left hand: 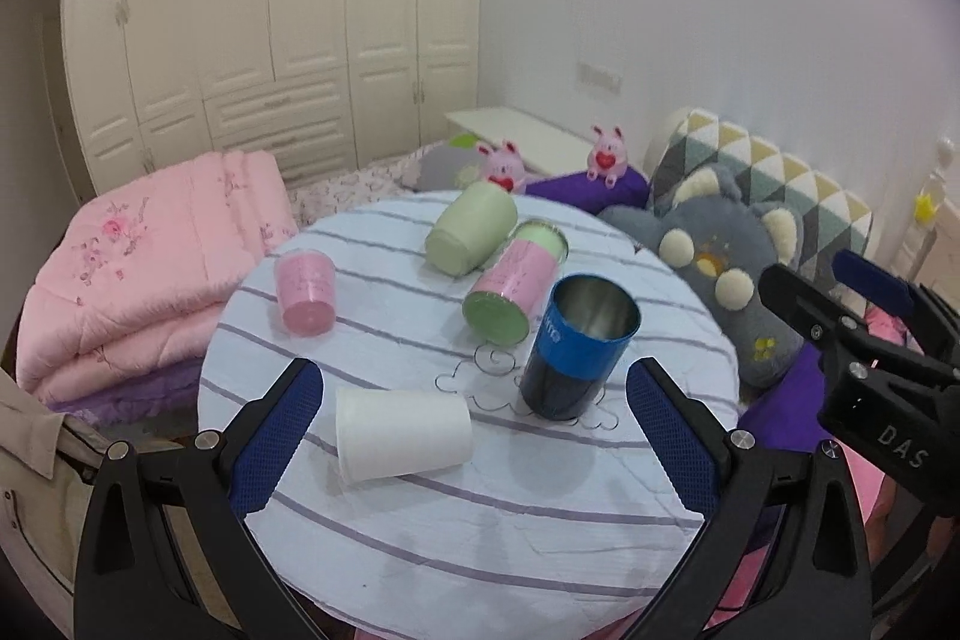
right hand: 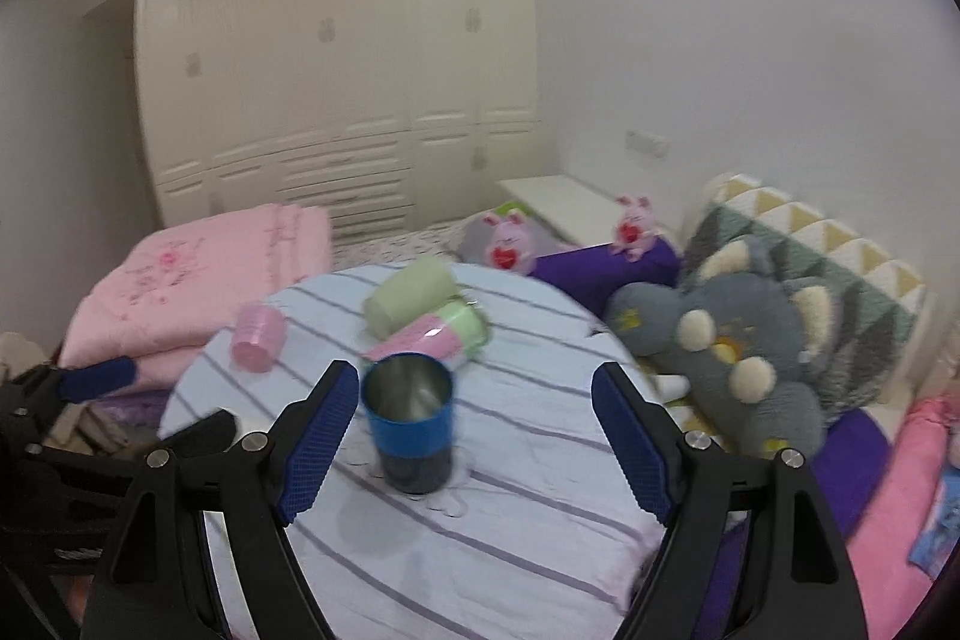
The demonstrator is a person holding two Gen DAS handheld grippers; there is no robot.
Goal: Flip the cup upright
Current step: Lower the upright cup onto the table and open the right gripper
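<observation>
Left gripper [left hand: 474, 418]: jaws standing wide apart, gripping nothing, framing white cup [left hand: 402, 433] lying on side on striped tablecloth [left hand: 480, 538].

Right gripper [right hand: 474, 436]: jaws spread wide, touching nothing; blue metal cup [right hand: 409, 430] standing upright between fingers, apart from both.

Step, judged: blue cup done, white cup coming next.

Next move calling for: left jaws closing across white cup wall, then rotating mouth upward.

Pink cup [left hand: 305, 292], green cup [left hand: 471, 233], pink-green tumbler [left hand: 515, 283] lying farther back.
</observation>
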